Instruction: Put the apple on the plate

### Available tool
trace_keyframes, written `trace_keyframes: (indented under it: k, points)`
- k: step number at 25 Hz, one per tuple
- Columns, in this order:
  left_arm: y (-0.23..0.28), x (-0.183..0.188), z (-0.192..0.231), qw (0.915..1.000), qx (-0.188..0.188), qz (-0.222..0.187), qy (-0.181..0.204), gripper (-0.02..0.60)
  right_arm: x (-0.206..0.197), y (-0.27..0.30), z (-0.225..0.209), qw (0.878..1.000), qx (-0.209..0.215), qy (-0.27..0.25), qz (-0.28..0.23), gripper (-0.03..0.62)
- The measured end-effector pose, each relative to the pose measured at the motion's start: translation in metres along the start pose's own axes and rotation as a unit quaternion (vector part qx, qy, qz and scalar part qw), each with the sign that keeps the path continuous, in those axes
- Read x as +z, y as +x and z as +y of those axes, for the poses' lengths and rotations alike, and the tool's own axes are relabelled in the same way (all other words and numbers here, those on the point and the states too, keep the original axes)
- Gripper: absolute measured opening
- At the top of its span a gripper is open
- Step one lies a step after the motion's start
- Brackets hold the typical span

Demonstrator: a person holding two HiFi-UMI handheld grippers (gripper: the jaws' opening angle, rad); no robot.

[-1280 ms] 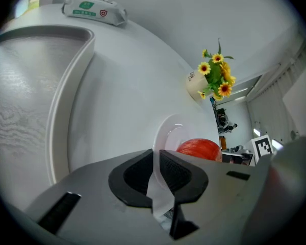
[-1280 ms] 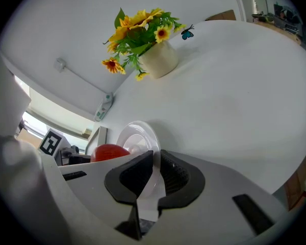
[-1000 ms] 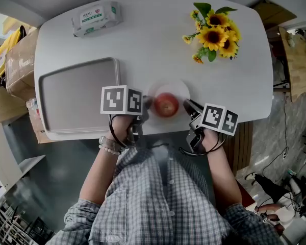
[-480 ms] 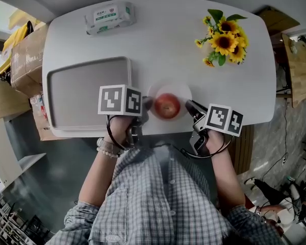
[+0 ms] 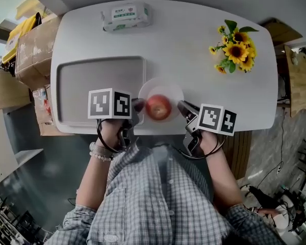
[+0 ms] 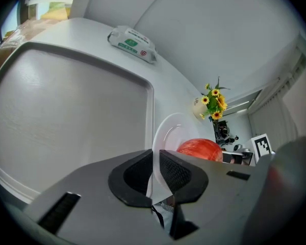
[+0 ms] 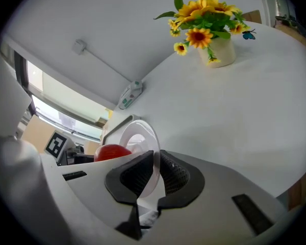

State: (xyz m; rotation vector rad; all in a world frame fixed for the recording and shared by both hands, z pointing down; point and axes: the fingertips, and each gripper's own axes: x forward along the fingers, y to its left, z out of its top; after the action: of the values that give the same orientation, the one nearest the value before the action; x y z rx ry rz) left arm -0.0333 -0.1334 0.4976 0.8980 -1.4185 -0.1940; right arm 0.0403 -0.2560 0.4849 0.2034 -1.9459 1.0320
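A red apple (image 5: 158,107) lies on a small white plate (image 5: 163,87) near the table's front edge. My left gripper (image 5: 136,105) is shut on the plate's left rim and my right gripper (image 5: 182,107) is shut on its right rim. In the left gripper view the thin white rim of the plate (image 6: 166,134) passes between the jaws of that gripper (image 6: 154,170), with the apple (image 6: 201,149) just beyond. The right gripper view shows the same from the other side: plate (image 7: 137,134) pinched by the right gripper (image 7: 155,175), apple (image 7: 112,152) behind. The plate's left rim reaches the tray's right edge.
A grey tray (image 5: 92,83) lies on the left of the white table (image 5: 194,45). A pack of wipes (image 5: 126,15) lies at the back, a pot of sunflowers (image 5: 237,52) at the back right. Cardboard boxes (image 5: 28,45) stand off the table's left side.
Both grippers have carried the plate with the apple leftward along the front edge, from well right of the tray to its right edge. The head view has shifted too.
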Motion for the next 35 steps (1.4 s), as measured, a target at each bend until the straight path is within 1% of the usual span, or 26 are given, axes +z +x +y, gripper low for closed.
trace_keyframes:
  k: [10, 19, 27, 31, 35]
  points:
    - [-0.051, 0.005, 0.058, 0.9988, 0.003, -0.028, -0.039, 0.046, -0.014, 0.040, 0.066, 0.999, 0.018, -0.033, 0.024, 0.049]
    - [-0.089, 0.004, 0.116, 0.9975, 0.011, -0.034, -0.062, 0.046, -0.036, 0.082, 0.117, 0.997, 0.025, -0.051, 0.047, 0.049]
    - [-0.098, 0.000, 0.156, 0.9969, 0.005, -0.026, -0.074, 0.044, -0.053, 0.116, 0.134, 0.997, 0.016, -0.050, 0.065, 0.048]
    - [-0.097, -0.001, 0.166, 0.9971, -0.004, -0.026, -0.071, 0.043, -0.057, 0.128, 0.135, 0.996, 0.009, -0.053, 0.067, 0.049]
    - [-0.097, 0.002, 0.173, 0.9974, -0.004, -0.028, -0.066, 0.043, -0.056, 0.136, 0.136, 0.996, 0.004, -0.059, 0.066, 0.049]
